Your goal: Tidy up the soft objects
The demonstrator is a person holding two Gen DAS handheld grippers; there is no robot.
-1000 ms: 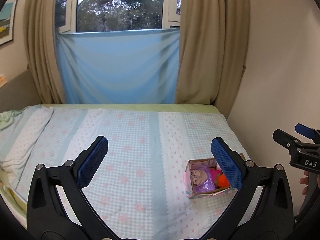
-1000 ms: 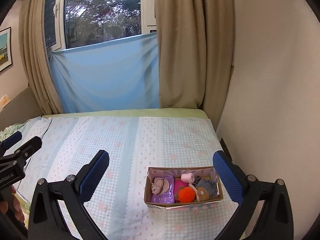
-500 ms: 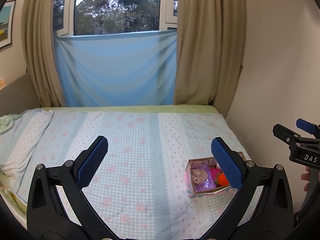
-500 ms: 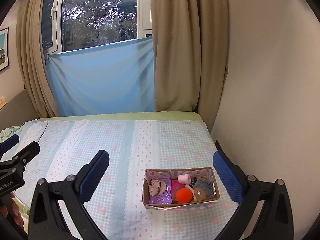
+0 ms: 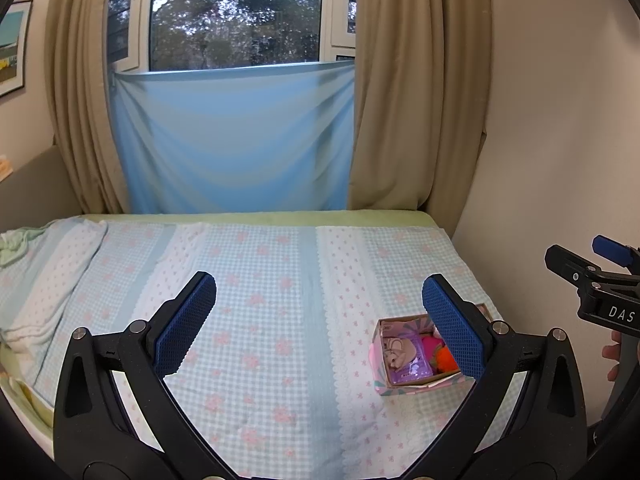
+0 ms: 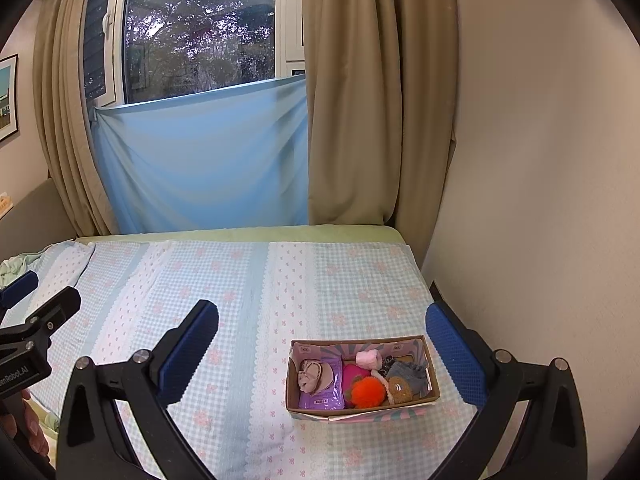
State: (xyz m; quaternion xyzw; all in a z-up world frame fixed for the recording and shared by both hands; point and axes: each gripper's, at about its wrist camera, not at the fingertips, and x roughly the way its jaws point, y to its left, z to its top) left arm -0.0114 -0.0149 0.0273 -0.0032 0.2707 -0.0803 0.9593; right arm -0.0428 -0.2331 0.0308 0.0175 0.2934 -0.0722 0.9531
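Note:
A small cardboard box [image 6: 434, 380] [image 5: 377, 360] stands on the bed near the right wall. Inside it lie several soft things: a purple packet [image 6: 322, 394] with a beige knit piece [image 6: 316, 374] on top, a pink one [image 6: 356, 372], an orange pompom [image 6: 368, 392], a pale pink marshmallow shape [image 6: 367, 357], a brown plush [image 6: 398, 389] and a denim piece [image 6: 410, 372]. My right gripper [image 6: 322, 344] hovers open above and in front of the box, holding nothing. My left gripper [image 5: 319, 320] is open and empty over the bedspread, left of the box; its right finger [image 5: 452, 324] covers part of the box.
The checked blue bedspread [image 6: 240, 280] covers the bed. A crumpled green cloth [image 5: 14, 246] lies at the far left edge. A wall [image 6: 540, 200] runs along the bed's right side. Beige curtains [image 6: 360, 100] and a blue sheet [image 6: 204, 160] hang behind at the window.
Both grippers have pulled back and risen slightly, so the box sits lower and smaller in the views. Both stay open and empty. The box's contents have not moved.

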